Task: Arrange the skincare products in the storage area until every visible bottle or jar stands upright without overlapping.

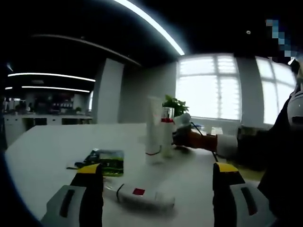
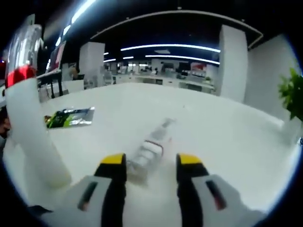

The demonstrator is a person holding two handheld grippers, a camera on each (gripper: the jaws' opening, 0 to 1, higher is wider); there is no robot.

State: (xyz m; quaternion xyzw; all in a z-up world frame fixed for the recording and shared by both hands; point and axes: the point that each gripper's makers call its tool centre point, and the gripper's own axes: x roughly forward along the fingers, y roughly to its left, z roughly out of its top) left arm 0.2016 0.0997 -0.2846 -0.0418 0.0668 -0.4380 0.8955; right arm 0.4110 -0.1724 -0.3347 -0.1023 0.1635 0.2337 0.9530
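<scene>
A white bottle with a red label (image 1: pixel 139 195) lies on its side on the white table (image 1: pixel 42 151), between the tips of my open left gripper (image 1: pixel 156 187). Beyond it a tall white tube (image 1: pixel 153 127) stands upright, with a clear-topped, red-banded bottle (image 1: pixel 167 127) just behind. My right gripper (image 1: pixel 188 138) reaches in beside them from the right. In the right gripper view, a slim bottle (image 2: pixel 150 149) lies flat, its near end between the jaws of my open right gripper (image 2: pixel 150 172). A tall white bottle with a red band (image 2: pixel 28 123) stands close on the left.
A green foil packet (image 1: pixel 106 161) (image 2: pixel 71 117) lies flat on the table. A potted plant (image 1: pixel 175 105) (image 2: pixel 291 94) stands at the table's far side by the windows. A person's dark sleeve (image 1: pixel 284 156) fills the right edge.
</scene>
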